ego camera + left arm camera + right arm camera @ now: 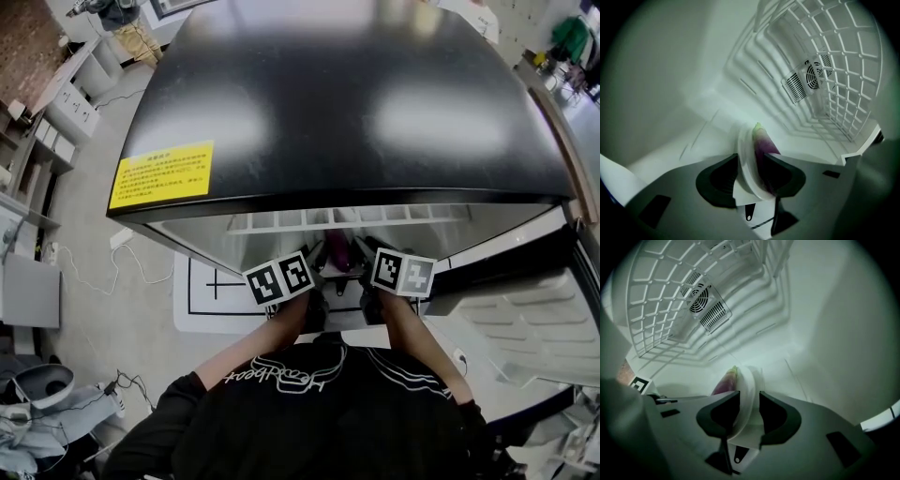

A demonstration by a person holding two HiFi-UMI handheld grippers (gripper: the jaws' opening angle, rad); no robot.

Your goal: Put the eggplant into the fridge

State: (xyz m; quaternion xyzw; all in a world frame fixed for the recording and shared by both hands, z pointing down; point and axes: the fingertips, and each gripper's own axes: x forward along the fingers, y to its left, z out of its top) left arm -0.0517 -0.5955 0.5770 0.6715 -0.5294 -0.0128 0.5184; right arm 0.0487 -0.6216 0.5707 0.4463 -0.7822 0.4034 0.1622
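A purple eggplant with a green stem end lies on a white plate inside the white fridge. The plate's near rim stands between the jaws of my left gripper, which are open, and the eggplant lies just inside the right jaw. My right gripper is open around the opposite rim of the plate, with a gap at its right pad and the eggplant beyond its left jaw. In the head view both grippers reach under the fridge top beside the eggplant.
The black fridge top carries a yellow label. A white wire shelf hangs above the plate, and a round fan vent sits in the back wall. The open fridge door stands at the right.
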